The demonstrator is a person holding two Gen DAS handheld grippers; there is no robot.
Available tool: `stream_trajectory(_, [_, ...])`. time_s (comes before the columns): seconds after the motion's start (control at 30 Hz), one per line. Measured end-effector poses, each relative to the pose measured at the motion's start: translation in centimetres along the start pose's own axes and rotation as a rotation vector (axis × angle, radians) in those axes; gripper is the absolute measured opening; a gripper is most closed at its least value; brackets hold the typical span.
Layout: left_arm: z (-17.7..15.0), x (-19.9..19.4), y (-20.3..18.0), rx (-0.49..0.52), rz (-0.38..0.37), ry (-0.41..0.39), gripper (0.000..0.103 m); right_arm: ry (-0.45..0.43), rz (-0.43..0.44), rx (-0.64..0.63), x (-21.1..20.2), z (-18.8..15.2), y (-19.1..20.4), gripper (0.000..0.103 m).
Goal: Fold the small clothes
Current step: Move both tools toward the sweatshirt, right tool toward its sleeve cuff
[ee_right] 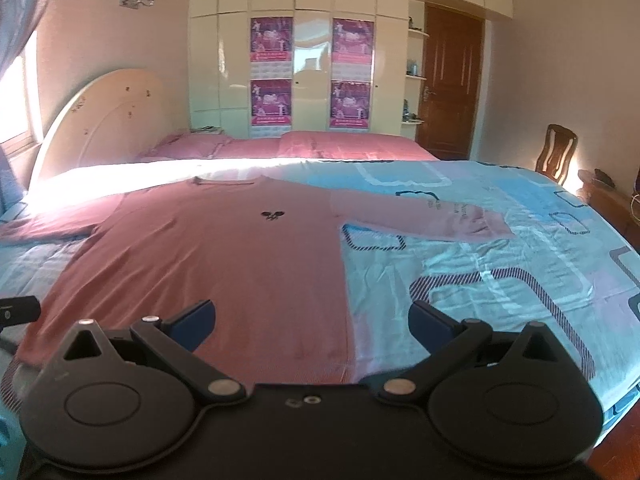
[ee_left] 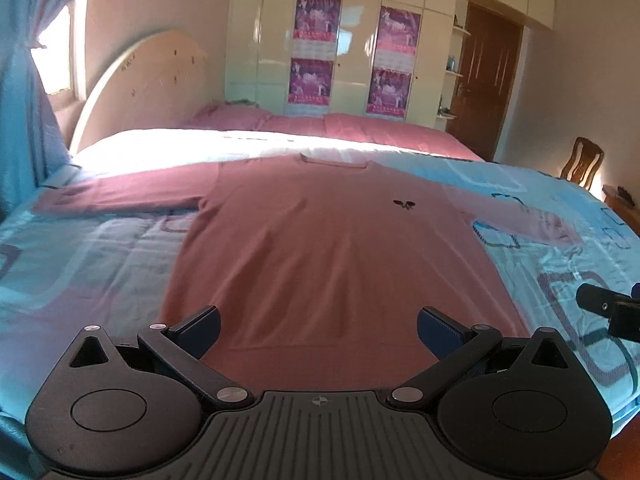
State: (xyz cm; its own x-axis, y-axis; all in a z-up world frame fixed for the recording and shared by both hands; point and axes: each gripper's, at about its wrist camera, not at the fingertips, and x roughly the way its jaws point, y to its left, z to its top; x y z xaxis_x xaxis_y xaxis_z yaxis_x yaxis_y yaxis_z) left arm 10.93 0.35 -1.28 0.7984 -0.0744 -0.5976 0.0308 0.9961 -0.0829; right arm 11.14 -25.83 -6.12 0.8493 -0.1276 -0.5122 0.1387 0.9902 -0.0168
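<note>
Garment: a pink long-sleeved knit top point(ee_left: 320, 248) lies flat and face up on the bed, hem near, neckline far, with a small dark emblem point(ee_left: 403, 204) on its chest.
Sleeves: both are spread out sideways; the left sleeve point(ee_left: 116, 196) lies in shadow, the right sleeve point(ee_right: 424, 212) slants across the cover toward the right.
Bed cover: a light blue quilt with dark-outlined squares point(ee_right: 500, 272) lies under the top; a pink bedspread point(ee_right: 340, 146) covers the far part of the bed.
Left gripper: the black two-finger gripper with blue pads point(ee_left: 319, 324) stands wide open, holding nothing, over the near hem around the middle of the top.
Right gripper: the matching black gripper point(ee_right: 312, 322) is also spread wide and empty, over the top's near right corner; its left finger is above the fabric, its right finger above the quilt.
Far wall: a cream glossy wardrobe point(ee_right: 312, 20) carries four purple posters; a brown wooden door point(ee_right: 450, 80) stands to its right.
Far right: a wooden chair point(ee_right: 556, 156) stands beside the bed.
</note>
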Motion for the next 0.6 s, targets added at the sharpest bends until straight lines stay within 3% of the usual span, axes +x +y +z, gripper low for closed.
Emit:
stream_trajectory(0.2, [3.2,5.2,1.0,0.009,-0.024,0.010,0.103,0.002,-0.049,0.018,4.5,2.7,0.1,0.102])
stream_trajectory(0.33, [5.6,8.1,1.3,0.072,-0.029,-0.028,0.103,-0.008,-0.087,0.036,7.3,4.6,0.1,0.100])
stream_trajectory(0.4, [6.6,9.6,1.5,0.073,-0.023,-0.035,0.103,-0.013,-0.105,0.049,8.7,5.3,-0.1,0.094])
stream_trajectory(0.47, [7.3,11.3,1.6,0.071,-0.015,-0.023,0.103,-0.013,-0.124,0.066,10.0,5.8,-0.7,0.081])
stream_trajectory(0.6, [8.1,14.0,1.1,0.064,-0.041,-0.018,0.103,-0.008,-0.159,0.108,11.9,6.2,-3.1,0.076])
